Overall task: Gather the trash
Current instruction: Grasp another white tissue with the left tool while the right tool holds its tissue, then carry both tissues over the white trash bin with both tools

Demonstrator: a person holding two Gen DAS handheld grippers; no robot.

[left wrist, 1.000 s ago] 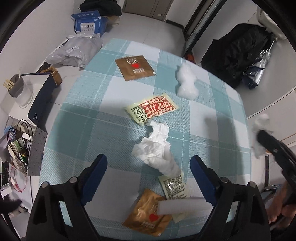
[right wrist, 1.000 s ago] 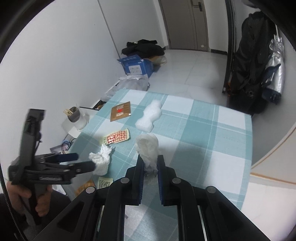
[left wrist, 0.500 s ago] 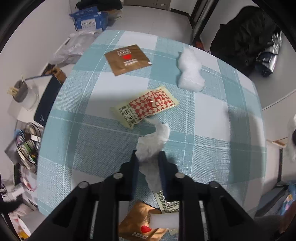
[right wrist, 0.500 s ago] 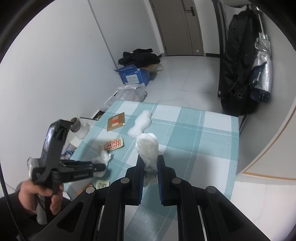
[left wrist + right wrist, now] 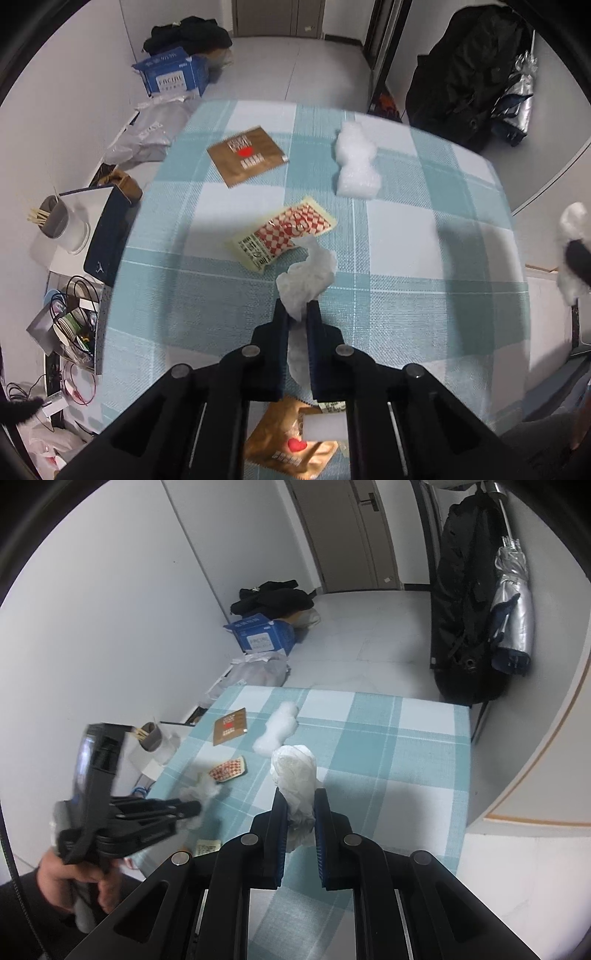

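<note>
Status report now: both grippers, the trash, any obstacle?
Left gripper shut on crumpled tissue. Right gripper shut on white wad. Wrappers and foam piece remain on table. Nothing blocking.

The left wrist fisheye looks steeply down past its jaws, close above the teal-and-white checked tablecloth (image 5: 399,236). The right wrist fisheye looks less steeply past its jaws, from the table's near edge toward the grey door (image 5: 343,535). Both share the brown square sachet (image 5: 245,155) (image 5: 229,725) and blue cardboard box (image 5: 173,74) (image 5: 260,635) beyond the jaws.
</note>
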